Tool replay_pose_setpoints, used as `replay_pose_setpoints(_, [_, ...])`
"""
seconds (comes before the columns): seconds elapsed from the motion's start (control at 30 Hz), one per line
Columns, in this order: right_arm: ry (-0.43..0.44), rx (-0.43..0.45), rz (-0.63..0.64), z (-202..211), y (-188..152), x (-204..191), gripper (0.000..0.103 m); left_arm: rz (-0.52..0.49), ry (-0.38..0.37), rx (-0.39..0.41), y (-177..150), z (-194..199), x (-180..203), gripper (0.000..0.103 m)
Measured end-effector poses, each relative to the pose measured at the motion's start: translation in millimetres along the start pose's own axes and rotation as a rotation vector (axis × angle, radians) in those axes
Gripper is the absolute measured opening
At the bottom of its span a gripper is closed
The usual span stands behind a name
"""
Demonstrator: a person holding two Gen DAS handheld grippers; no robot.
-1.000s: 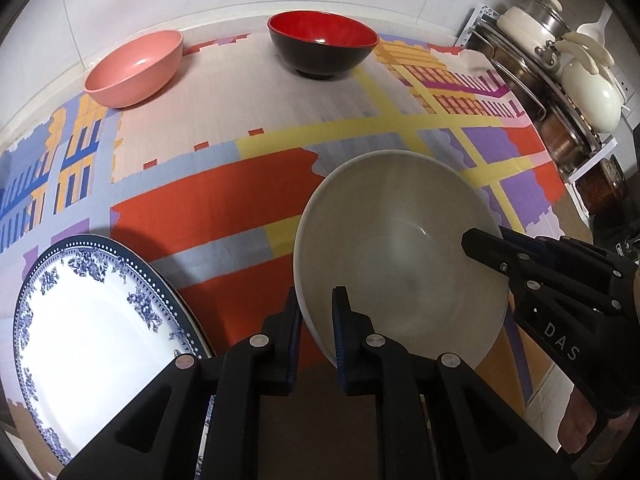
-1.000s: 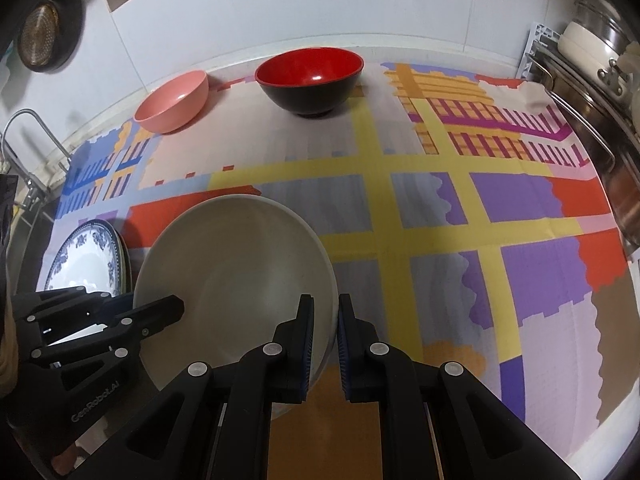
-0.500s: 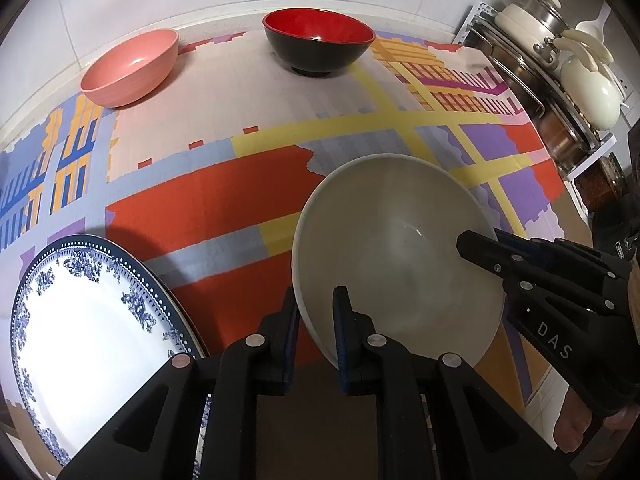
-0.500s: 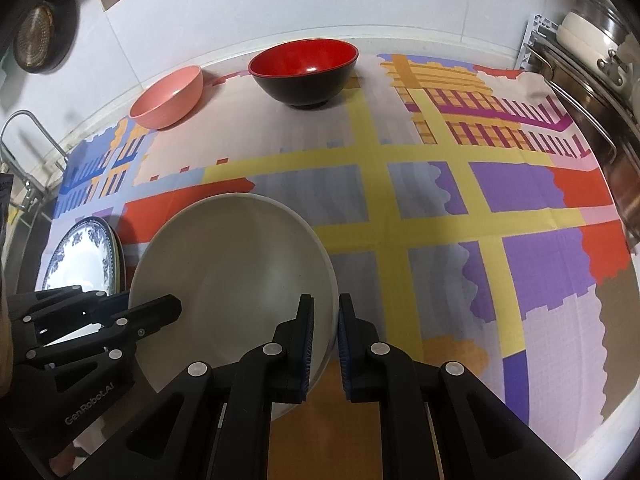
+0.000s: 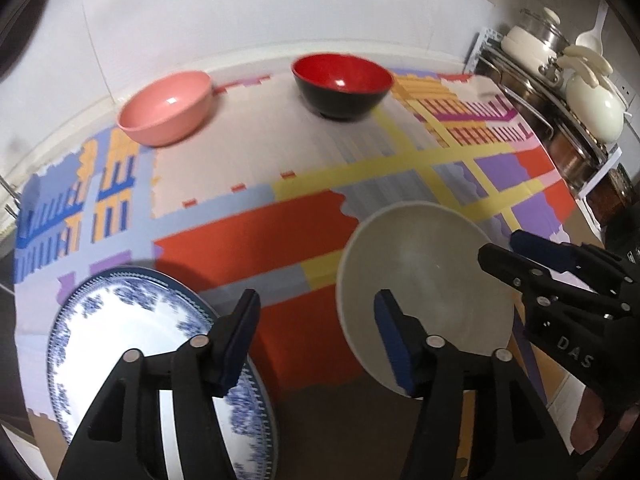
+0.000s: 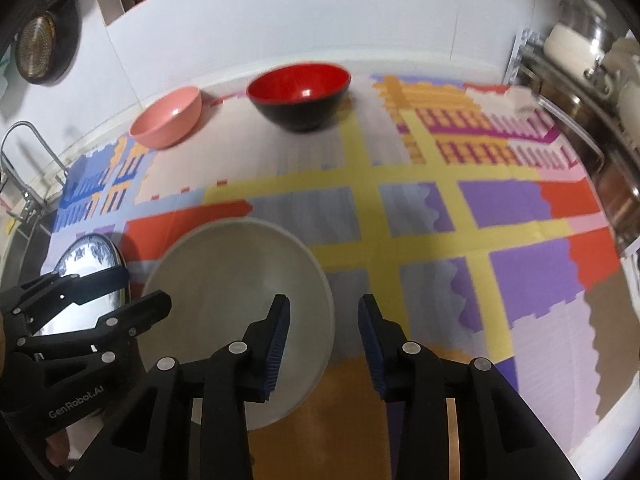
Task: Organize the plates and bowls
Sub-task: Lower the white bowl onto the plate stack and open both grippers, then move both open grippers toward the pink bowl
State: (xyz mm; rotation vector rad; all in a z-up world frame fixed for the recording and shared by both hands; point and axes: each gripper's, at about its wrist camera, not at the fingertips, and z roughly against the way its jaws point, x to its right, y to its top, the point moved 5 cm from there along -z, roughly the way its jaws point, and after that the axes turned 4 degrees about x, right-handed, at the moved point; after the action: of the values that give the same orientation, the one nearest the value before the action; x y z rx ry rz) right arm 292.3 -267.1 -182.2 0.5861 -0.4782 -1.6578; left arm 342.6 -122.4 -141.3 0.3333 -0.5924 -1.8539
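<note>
**Both pairs of fingers apart at the rim of the white bowl**

We see the left gripper [image 5: 316, 328] with its fingers well apart, having just been opening: the right finger [image 5: 394, 344] lies over the near-left rim of the white bowl [image 5: 424, 276], the left finger over the edge of the blue-patterned plate [image 5: 132, 336], and neither pad presses on anything. The right gripper [image 6: 322, 336] has also just been opening; its fingers stand apart, the left one [image 6: 276, 344] over the bowl's inside wall, the right one outside the rim, which passes between them unclamped. The finger pads are blue and ribbed, the bodies black plastic with silver pins.

On the left gripper's body we read "GenRobot.AI" in the right wrist view; on the right gripper [image 5: 516, 256] we read "DAS" in the left wrist view.

The white bowl is wide, smooth and plain off-white, resting on the tabletop near its front edge, just beside the plate. The plate is white and glossy with blue floral figures and a dotted rim. A colourful patchwork mat [image 6: 420, 208] covers the tabletop. At the back stand a pink bowl [image 5: 166, 108] and a bowl red inside and black outside [image 5: 342, 82], apart from each other. Metal pots [image 5: 560, 72] fill a rack at the right.
</note>
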Motion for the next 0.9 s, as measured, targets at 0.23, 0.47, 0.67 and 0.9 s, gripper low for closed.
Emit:
replay_pose_setpoints(0.23, [-0.007,0.085,0.027,20.1,23.6,-19.7,0.049,0.009,0.060,0.136,17.7,32.8,-27.3,0.082])
replay_pose_setpoints(0.47, [0.014,0.148,0.071,29.3,44.7,-48.7,0.055,0.031,0.132,0.232,35.2,58.7,-63.6,0.093])
replay_pose_setpoints(0.67, [0.042,0.197,0.099,27.6,73.0,-78.3,0.056,0.054,0.182,0.278,51.1,72.5,-96.8,0.095])
replay_pose_setpoints(0.9, [0.090,0.238,0.137,20.8,109.3,-115.4,0.055,0.080,0.226,0.319,72.6,80.9,-132.4,0.097])
